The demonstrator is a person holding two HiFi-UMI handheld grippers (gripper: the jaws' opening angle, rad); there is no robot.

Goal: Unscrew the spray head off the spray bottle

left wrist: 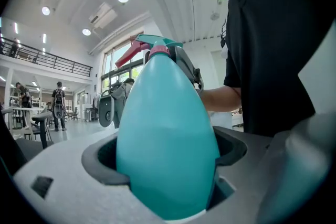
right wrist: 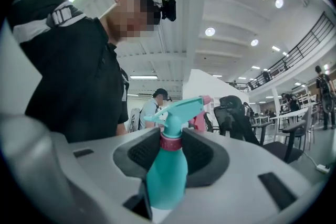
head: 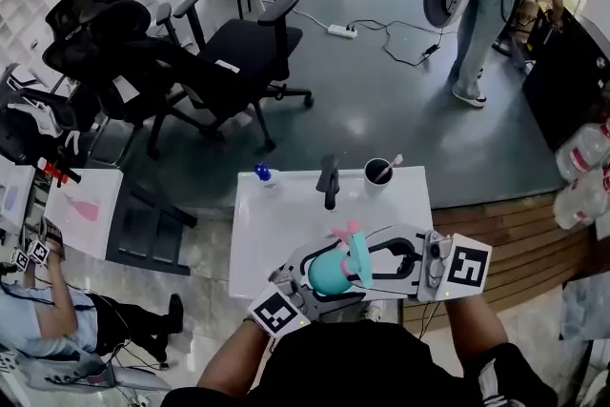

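Seen from the head view, a teal spray bottle is held in the air between two hand-held grippers, over the near edge of a white table. Farther back on that table stand a cup and a small blue-capped bottle, which neither gripper view shows.

Only the left gripper view shows the bottle's rounded body filling the left gripper, whose jaws are clenched on its sides.

Only the right gripper view shows the pink collar at the base of the teal spray head. The right gripper has its dark pads pressed against that collar from both sides, with the pink nozzle tip pointing away.
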